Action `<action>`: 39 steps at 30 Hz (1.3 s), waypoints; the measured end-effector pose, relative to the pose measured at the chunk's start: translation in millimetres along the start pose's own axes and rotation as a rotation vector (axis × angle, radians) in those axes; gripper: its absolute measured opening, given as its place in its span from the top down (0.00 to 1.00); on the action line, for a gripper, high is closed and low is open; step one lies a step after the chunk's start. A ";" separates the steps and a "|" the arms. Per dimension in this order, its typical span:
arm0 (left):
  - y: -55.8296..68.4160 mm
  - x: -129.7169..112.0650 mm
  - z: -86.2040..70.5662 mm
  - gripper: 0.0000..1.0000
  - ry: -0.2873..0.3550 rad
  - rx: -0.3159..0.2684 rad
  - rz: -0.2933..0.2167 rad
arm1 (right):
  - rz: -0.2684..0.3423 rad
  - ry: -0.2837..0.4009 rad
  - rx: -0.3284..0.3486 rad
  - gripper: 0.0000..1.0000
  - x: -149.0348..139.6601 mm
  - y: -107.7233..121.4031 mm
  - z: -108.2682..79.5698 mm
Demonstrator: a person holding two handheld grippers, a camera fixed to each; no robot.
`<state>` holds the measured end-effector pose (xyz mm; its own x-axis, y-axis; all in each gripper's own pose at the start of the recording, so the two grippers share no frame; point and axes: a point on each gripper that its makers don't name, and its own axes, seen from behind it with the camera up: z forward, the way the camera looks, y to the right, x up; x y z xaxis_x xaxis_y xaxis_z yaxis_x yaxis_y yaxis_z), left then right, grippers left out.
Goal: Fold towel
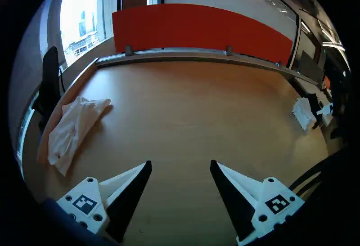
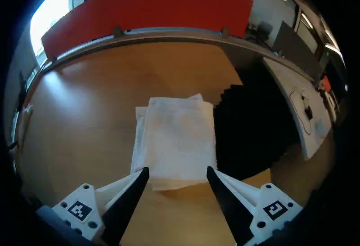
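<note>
Crumpled towel [image 1: 76, 129] lies on the desk [image 1: 189, 102] at ten o'clock of the left gripper [image 1: 180, 161], long axis seven-to-one, nearer that hand; the right gripper [image 2: 177, 169] faces a folded towel [image 2: 177, 133] at twelve; both tongs gape wide, holding nothing.

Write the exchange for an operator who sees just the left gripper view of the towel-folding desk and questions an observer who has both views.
Operator: I see a crumpled towel on the left of the desk, and something white far right that is too small to make out. Is anything folded?
Observer: Yes. In the right gripper view a neatly folded towel stack lies just ahead of the right gripper.
Operator: Is that gripper holding it?
Observer: No. Its fingers stand open, with the stack's near end between their tips.
</note>
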<state>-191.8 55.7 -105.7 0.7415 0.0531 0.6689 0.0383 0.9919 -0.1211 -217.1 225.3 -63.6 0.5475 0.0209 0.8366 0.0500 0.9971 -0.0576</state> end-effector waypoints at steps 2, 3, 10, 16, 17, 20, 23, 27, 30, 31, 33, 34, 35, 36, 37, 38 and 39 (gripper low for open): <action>-1.0 2.2 -0.1 0.03 0.004 0.002 0.001 | 0.004 0.021 -0.004 0.01 3.6 -1.9 -2.7; -1.5 4.0 0.0 0.03 0.007 0.003 0.002 | 0.006 0.034 -0.007 0.01 5.9 -2.8 -4.5; -5.8 24.6 -1.3 0.03 0.044 0.006 0.004 | 0.023 0.148 -0.024 0.01 25.7 -12.4 -20.8; -12.4 42.3 -3.8 0.03 0.082 0.016 -0.003 | 0.054 0.282 -0.012 0.01 50.8 -26.4 -40.3; -13.3 45.6 -4.3 0.03 0.090 0.017 -0.004 | 0.058 0.305 -0.007 0.01 55.0 -29.1 -43.9; -16.8 54.2 -6.3 0.03 0.111 0.025 -0.004 | 0.057 0.366 -0.004 0.01 65.4 -35.1 -53.5; -19.8 63.4 -8.0 0.03 0.137 0.031 -0.007 | 0.045 0.426 -0.014 0.01 75.0 -38.9 -63.4; -21.9 74.5 -9.4 0.03 0.171 0.028 -0.019 | 0.020 0.504 -0.034 0.01 85.3 -45.6 -77.9; -24.4 83.4 -10.5 0.03 0.195 0.031 -0.029 | 0.001 0.550 -0.048 0.01 90.4 -51.2 -86.3; -25.5 86.7 -11.1 0.03 0.204 0.035 -0.031 | -0.005 0.564 -0.052 0.01 91.8 -53.1 -88.5; -27.4 93.6 -12.3 0.03 0.223 0.041 -0.032 | -0.015 0.591 -0.060 0.01 94.8 -56.7 -92.6; -27.8 96.8 -12.7 0.03 0.233 0.044 -0.030 | -0.016 0.602 -0.064 0.01 96.3 -58.3 -94.2; -28.4 100.4 -13.3 0.03 0.243 0.047 -0.029 | -0.018 0.615 -0.068 0.01 97.9 -60.0 -95.9; -28.8 103.4 -13.8 0.03 0.252 0.049 -0.027 | -0.018 0.625 -0.067 0.01 99.7 -61.9 -97.3; -29.1 106.2 -14.4 0.03 0.261 0.052 -0.025 | -0.017 0.634 -0.065 0.01 101.5 -63.9 -98.7; -29.6 109.5 -15.0 0.03 0.271 0.055 -0.023 | -0.016 0.644 -0.063 0.01 103.5 -66.2 -100.2; -30.1 112.0 -15.5 0.03 0.279 0.058 -0.023 | -0.016 0.654 -0.060 0.01 105.9 -68.4 -101.8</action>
<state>-99.6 30.1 -38.4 0.8968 0.0051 0.4424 0.0246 0.9978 -0.0614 -77.5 151.8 -26.6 0.9403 -0.0620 0.3347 0.0987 0.9907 -0.0937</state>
